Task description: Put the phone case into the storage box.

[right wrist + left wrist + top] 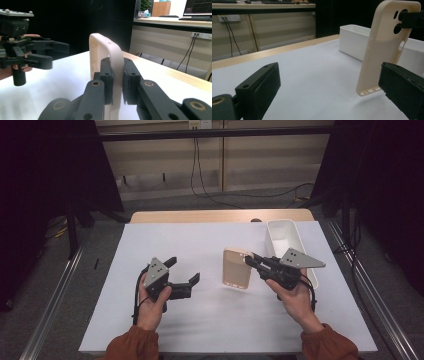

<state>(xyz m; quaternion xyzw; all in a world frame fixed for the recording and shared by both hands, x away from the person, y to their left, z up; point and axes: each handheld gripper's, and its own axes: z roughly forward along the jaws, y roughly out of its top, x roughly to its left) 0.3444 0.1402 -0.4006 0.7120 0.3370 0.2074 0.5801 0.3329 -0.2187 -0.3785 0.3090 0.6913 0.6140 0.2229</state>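
- Rust-orange sleeves (131, 346) are seen at the near edge of the high view, one on each forearm, with a hand-held gripper carried in each hand.
- White sheeting is spread over the tabletop (210, 320), and a strip of bare wood is left showing along its far edge.
- On the person's left, the left hand-held gripper (183, 271) is held above the sheet with its jaws spread wide and nothing gripped between them; its black pads (265, 86) are seen well apart in the left gripper view.
- On the person's right, the right hand-held gripper (251, 260) is clamped on the beige phone case (237, 268), its pads pressed against one edge of the case wall.
- In the right gripper view the phone case (106, 50) is seen standing upright between the two closed pads, its rounded corner rising above them.
- In the left gripper view the phone case (384, 47) is shown with its camera cut-outs at the top and its lower end close to the sheet; whether it touches cannot be told.
- Farther back on the right, a white rectangular tray (272, 240) is set on the sheet, just beyond the right hand-held gripper.
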